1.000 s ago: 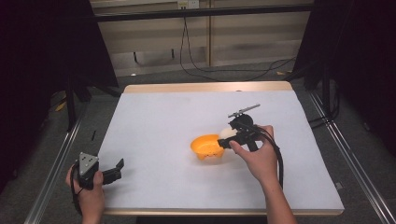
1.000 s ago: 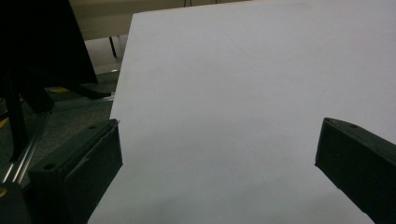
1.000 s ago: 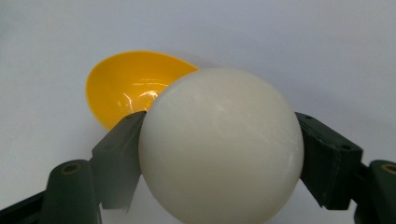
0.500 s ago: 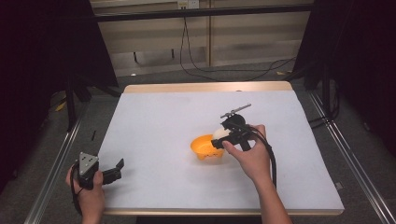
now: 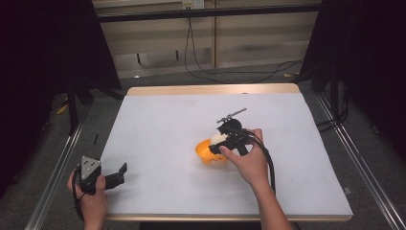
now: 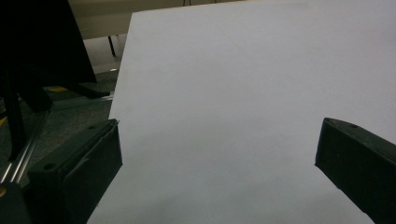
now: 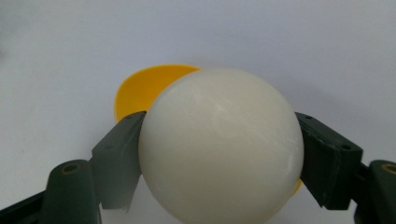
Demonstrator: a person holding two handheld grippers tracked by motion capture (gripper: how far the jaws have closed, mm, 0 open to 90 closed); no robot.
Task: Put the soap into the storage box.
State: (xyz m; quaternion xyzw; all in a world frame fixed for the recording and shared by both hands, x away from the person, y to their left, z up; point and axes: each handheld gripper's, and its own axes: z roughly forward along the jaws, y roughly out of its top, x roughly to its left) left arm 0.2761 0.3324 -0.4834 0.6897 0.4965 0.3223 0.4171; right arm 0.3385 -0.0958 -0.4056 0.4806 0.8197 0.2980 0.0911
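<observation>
Right gripper (image 7: 219, 154) has its jaws clamped on either side of the white ball (image 7: 219, 144), so we've got a solid pinch on it, one jaw per flank, ball bulging out between them. Directly under and behind the ball sits the orange bowl (image 7: 149, 88), its rim peeking out past the ball's upper left in the right gripper view. From the high view the right gripper (image 5: 229, 139) hangs right over the bowl (image 5: 207, 152), ball (image 5: 219, 139) at about rim height; can't tell if it's touching the bowl's inside or not.

So we'd say the grab is done, and what's left looks like either setting the ball into the bowl or lifting it clear. Hard to call which from here.

Left gripper (image 5: 107, 178) is well off to the side of the bowl near the table (image 5: 158, 120) edge, jaws spread wide with nothing between them, just idling.
</observation>
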